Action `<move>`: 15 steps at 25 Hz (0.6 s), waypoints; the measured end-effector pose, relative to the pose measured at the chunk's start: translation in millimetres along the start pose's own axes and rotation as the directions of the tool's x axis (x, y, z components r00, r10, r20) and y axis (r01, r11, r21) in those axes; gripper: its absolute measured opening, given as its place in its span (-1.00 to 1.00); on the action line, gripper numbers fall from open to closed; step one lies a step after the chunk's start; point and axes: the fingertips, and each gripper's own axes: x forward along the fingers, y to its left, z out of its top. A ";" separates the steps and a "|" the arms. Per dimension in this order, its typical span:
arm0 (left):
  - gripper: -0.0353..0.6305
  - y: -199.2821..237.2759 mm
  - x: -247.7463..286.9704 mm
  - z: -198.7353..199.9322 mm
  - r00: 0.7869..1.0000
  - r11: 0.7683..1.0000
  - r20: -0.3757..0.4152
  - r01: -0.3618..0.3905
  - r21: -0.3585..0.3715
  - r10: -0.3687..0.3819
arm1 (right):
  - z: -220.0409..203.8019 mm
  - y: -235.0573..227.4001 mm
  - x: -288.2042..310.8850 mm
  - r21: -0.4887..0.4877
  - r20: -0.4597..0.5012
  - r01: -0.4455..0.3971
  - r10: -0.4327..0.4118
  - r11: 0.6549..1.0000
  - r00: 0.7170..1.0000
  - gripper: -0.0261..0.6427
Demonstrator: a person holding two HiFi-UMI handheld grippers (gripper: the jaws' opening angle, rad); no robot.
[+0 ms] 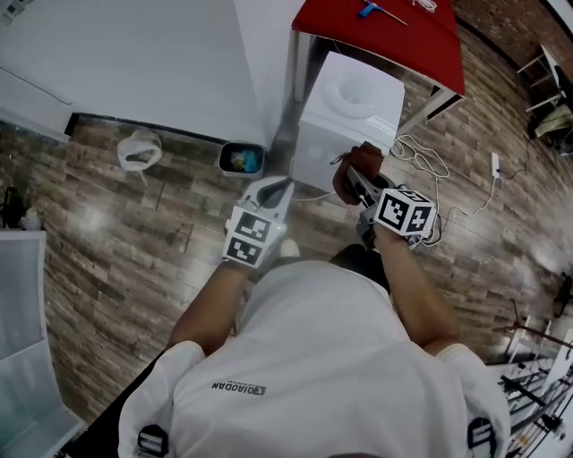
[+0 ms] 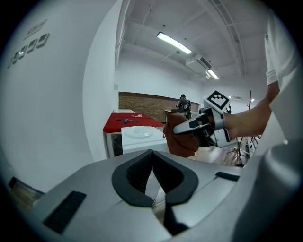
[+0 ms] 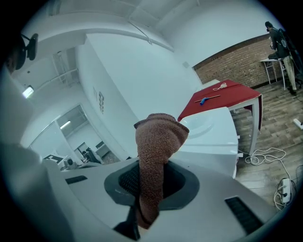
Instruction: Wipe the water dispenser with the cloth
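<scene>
One water dispenser stands on the wood floor, tucked between a white wall corner and the near edge of the red worktop. Open floor lies to its left, with loose cables on its right. The single brown cloth is clamped in the right claw and sticks up past the tips, near the dispenser's front top edge. The left claw is clenched on nothing.

The room is being lit by ceiling strip lights. A plank floor is being bordered by a white wall, with a red table being kept beside it. A brick wall is being shown beyond, and cables are being trailed across the floor.
</scene>
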 end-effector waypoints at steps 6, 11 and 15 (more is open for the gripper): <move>-0.92 13.0 -3.1 -10.3 1.000 0.999 -0.004 0.011 -0.043 -0.011 | 15.0 -1.8 57.6 0.019 -0.037 -0.011 0.012 1.000 0.999 -0.73; -0.92 15.9 -11.2 -25.0 1.000 0.997 -0.024 -0.007 -0.083 0.005 | 33.2 -2.2 112.1 -0.009 -0.064 -0.028 0.027 1.000 0.998 -0.73; -0.92 21.9 -20.6 -35.7 0.999 0.992 -0.035 -0.036 -0.120 0.032 | 42.8 -8.3 152.2 0.022 -0.072 -0.037 0.039 0.999 0.997 -0.73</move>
